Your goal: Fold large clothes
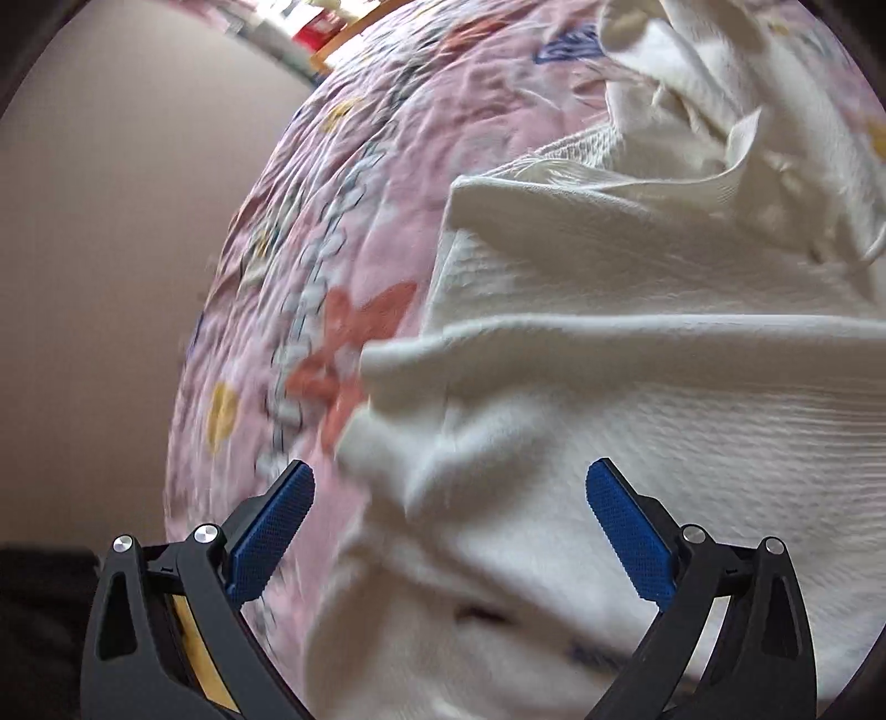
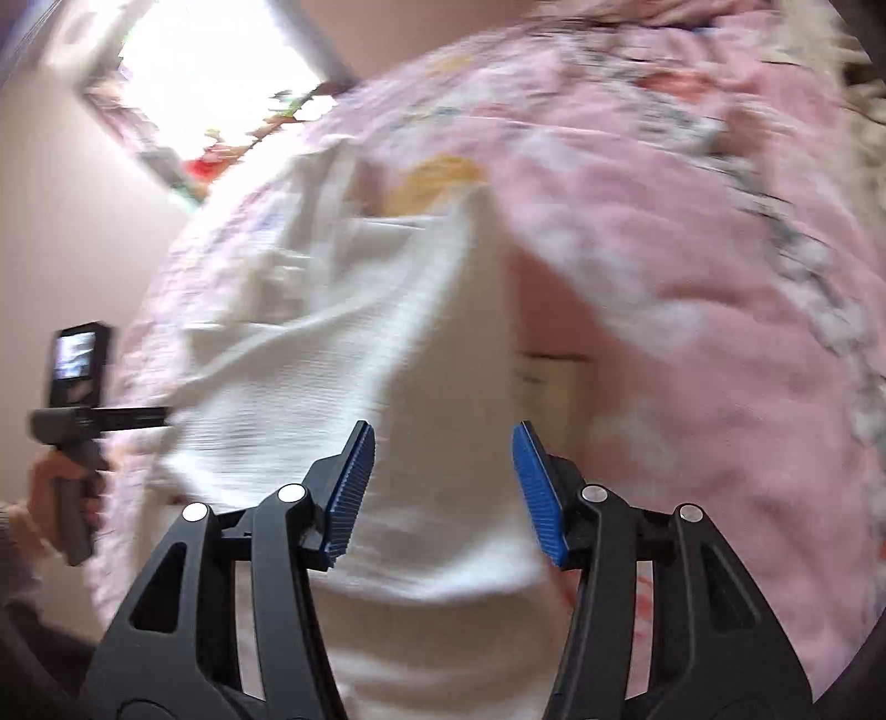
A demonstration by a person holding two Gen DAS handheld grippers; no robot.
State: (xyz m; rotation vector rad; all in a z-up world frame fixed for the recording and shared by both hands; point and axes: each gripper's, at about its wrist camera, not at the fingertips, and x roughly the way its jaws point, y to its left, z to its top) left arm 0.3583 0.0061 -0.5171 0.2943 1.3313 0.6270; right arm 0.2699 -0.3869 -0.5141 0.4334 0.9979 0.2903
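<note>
A large white ribbed garment (image 1: pixel 609 387) lies rumpled on a pink patterned bedspread (image 1: pixel 354 232). My left gripper (image 1: pixel 451 471) is open, its blue pads on either side of a raised fold at the garment's left edge, holding nothing. In the right wrist view the same white garment (image 2: pixel 343 354) spreads across the bedspread (image 2: pixel 692 277), blurred by motion. My right gripper (image 2: pixel 443 437) is open above the cloth and holds nothing. The left gripper's handle and the hand on it (image 2: pixel 72 443) show at the far left of that view.
The bed's left edge drops to a plain beige floor (image 1: pixel 111 277). A bright window (image 2: pixel 210 72) and a shelf with coloured items (image 1: pixel 315 27) lie beyond the bed. More crumpled white cloth (image 1: pixel 720 99) lies at the far right.
</note>
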